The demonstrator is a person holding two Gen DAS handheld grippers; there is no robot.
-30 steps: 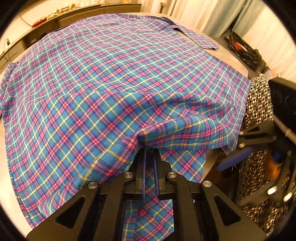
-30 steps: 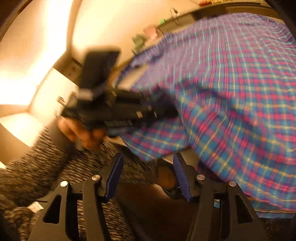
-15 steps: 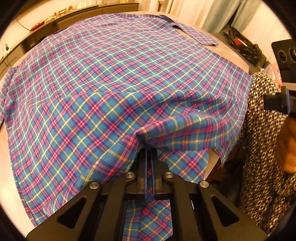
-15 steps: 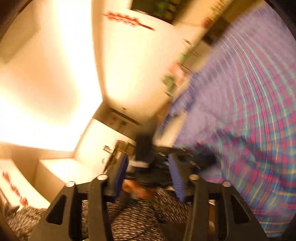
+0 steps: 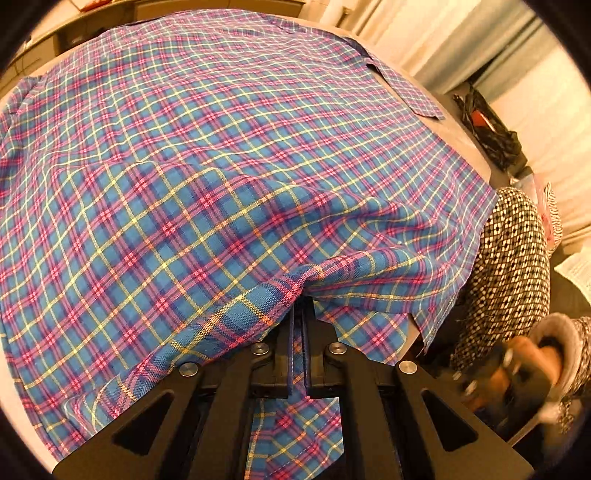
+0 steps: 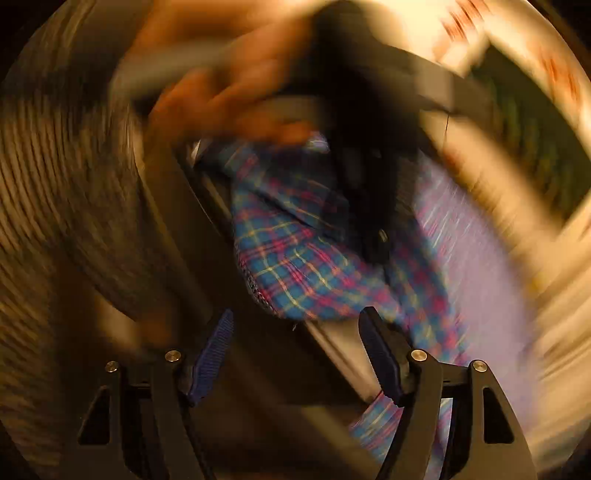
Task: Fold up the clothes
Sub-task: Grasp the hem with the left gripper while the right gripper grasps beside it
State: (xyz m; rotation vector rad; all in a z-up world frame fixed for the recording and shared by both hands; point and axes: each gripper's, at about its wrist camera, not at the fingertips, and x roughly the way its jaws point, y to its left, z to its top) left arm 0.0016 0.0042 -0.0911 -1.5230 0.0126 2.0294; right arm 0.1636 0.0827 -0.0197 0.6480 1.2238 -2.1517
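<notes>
Left wrist view: my left tool (image 5: 298,314) is pinched tight on the near hem of the plaid shirt (image 5: 221,155), which lies spread over the tabletop (image 5: 469,136). Right wrist view is badly blurred: my right tool (image 6: 295,354) has just been opening, jaws spread, nothing between them, shirt edge just ahead.

A grey table (image 5: 466,137) is seen as landmark. Pale curtains (image 5: 436,40) are hung beyond its far right corner, a tangle of black cables (image 5: 491,133) is piled beside its right edge, and wooden cabinets (image 5: 70,33) are set behind its far side.
</notes>
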